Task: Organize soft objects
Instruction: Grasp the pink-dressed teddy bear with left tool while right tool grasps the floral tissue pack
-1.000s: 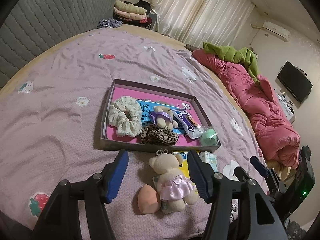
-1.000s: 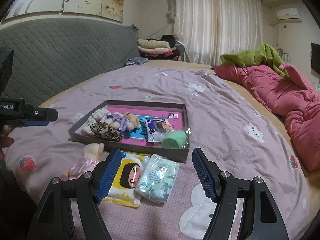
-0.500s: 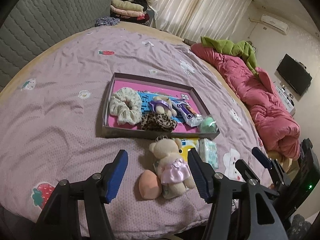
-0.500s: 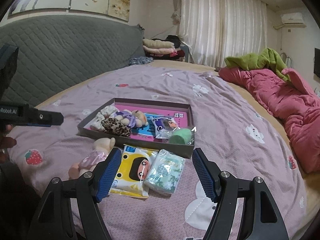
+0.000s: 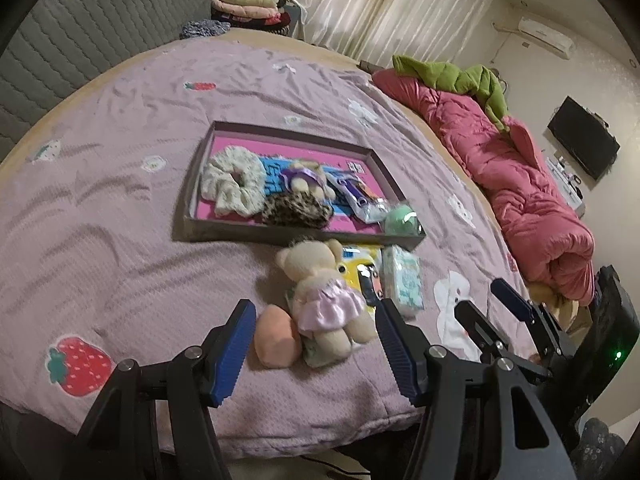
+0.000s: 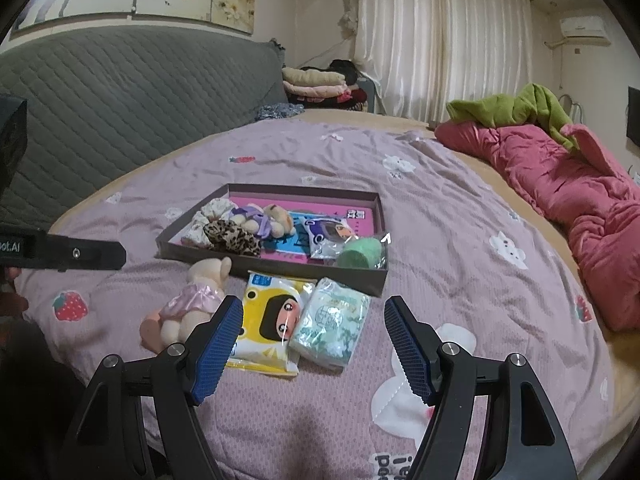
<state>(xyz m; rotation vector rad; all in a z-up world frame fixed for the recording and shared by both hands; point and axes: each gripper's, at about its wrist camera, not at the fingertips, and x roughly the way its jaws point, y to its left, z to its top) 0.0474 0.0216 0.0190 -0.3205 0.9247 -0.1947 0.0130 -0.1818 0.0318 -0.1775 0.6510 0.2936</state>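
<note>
A shallow brown tray (image 5: 208, 236) (image 6: 280, 267) with a pink floor lies on the bed and holds scrunchies, a small bear, a packet and a green sponge (image 5: 402, 221). In front of it lie a teddy bear in a pink dress (image 5: 320, 300) (image 6: 192, 300), a peach sponge (image 5: 276, 340), a yellow tissue pack (image 6: 268, 328) and a green-white tissue pack (image 6: 330, 326) (image 5: 402, 280). My left gripper (image 5: 316, 354) is open and empty, just short of the teddy. My right gripper (image 6: 314, 354) is open and empty, just short of the tissue packs.
A purple bedspread (image 6: 440, 240) covers the bed. A pink quilt (image 6: 580, 200) with a green garment lies along the right side. A grey padded headboard (image 6: 120, 92) and folded clothes (image 6: 316, 84) stand at the back. The bed's near edge is below both grippers.
Both grippers have drawn back from the objects, so the tray and the toys look smaller and farther. Both stay open; nothing on the bed has moved.
</note>
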